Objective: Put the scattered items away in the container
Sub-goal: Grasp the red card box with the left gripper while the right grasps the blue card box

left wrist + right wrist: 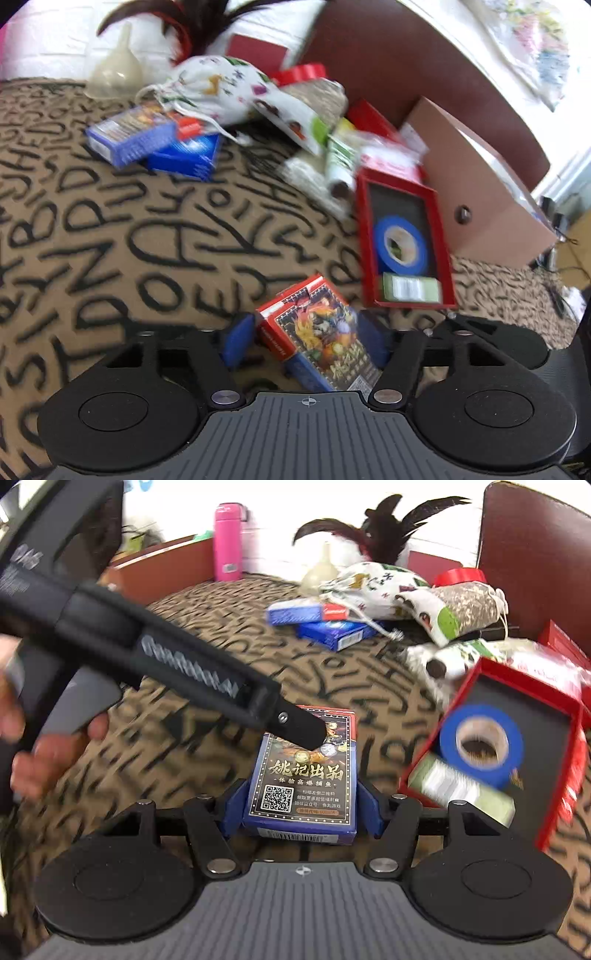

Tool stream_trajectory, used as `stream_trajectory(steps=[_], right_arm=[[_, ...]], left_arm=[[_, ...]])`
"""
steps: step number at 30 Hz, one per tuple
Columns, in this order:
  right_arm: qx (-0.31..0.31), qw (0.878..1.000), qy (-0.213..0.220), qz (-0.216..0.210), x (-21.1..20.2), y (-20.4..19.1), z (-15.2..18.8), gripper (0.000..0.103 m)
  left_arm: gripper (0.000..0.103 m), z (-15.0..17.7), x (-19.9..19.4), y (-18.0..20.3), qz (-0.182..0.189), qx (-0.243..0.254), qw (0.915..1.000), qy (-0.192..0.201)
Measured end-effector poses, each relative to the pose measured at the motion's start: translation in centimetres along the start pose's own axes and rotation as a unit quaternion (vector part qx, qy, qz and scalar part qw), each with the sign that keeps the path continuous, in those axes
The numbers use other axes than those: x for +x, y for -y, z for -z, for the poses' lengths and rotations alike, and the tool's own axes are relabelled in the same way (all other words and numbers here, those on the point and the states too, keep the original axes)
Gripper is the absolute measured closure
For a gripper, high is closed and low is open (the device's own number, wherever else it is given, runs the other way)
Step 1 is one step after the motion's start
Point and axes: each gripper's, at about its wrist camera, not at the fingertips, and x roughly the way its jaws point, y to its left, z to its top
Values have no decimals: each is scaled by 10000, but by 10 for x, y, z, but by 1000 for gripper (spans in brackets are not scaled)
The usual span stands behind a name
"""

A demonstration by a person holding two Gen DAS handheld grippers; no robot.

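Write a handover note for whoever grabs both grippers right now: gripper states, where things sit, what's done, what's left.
Right gripper: closed on the card box, low over the patterned cloth.
Left gripper: open, straddling the same box's far end, gap on one side.
Done: blue tape roll and small green box lie in the red tray.
Left: this card box, then the two blue card boxes, drawstring bag and funnel.
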Motion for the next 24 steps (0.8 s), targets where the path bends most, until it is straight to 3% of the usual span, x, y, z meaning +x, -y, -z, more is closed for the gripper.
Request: stream_trajectory(steps=[2, 6, 8, 10, 14, 18, 20, 24], right_arm=[[-45, 10000, -38, -52, -12, -4, 10, 34], [61, 10000, -53, 42, -28, -7, 25, 34], [211, 9998, -24, 64, -34, -6, 31, 34], [396, 9991, 5, 155, -37, -4, 33, 35], [870, 9950, 52, 487, -40, 7, 37, 34], [869, 9938, 64, 686, -48, 11, 45, 33], [861, 9946, 102, 578, -54, 12, 51, 28], [752, 9960, 124, 460, -62, 4, 54, 28]], left_arm=[[15, 0, -2, 10, -212, 179, 9996, 82], [15, -1, 5, 22, 74, 360, 9993, -63], [18, 2, 14, 26, -96, 503, 9984, -245], [30, 7, 11, 33, -240, 658, 9973, -209], [32, 18, -6, 38, -407, 872, 9950, -275], [26, 31, -18, 28, -86, 654, 9969, -429], [25, 30, -20, 24, -118, 531, 9978, -370], [22, 22, -15, 22, -228, 402, 9985, -307]])
